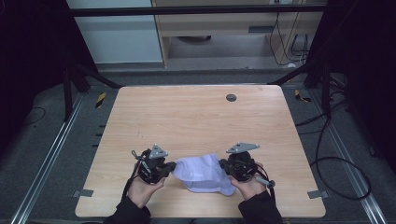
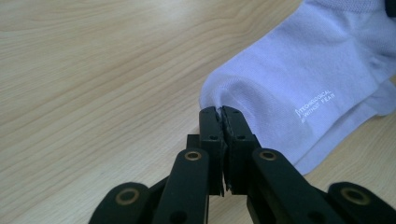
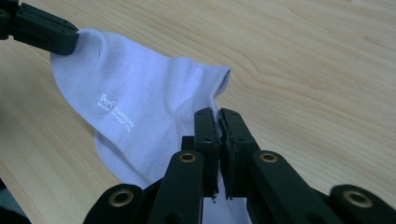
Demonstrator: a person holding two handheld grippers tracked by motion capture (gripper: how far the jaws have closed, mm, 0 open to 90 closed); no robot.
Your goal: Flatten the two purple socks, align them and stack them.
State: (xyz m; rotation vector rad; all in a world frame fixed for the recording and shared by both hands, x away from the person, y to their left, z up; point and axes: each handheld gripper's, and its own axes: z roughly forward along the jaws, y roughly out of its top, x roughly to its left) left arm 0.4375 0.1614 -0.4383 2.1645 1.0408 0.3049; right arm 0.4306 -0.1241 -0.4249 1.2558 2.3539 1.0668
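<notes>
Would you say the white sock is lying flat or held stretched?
Held stretched: the left gripper and right gripper each pinch one end of the sock.

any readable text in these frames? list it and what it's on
"TECHNOLOGICAL" over "WITHOUT FEAR": small white print on the pale sock, left gripper view; the letters are faint, so the reading is not certain.
Small white logo with two lines of print on the same sock, right gripper view: too small and slanted to read.
Table and both hand-held grippers: no lettering that can be made out.
</notes>
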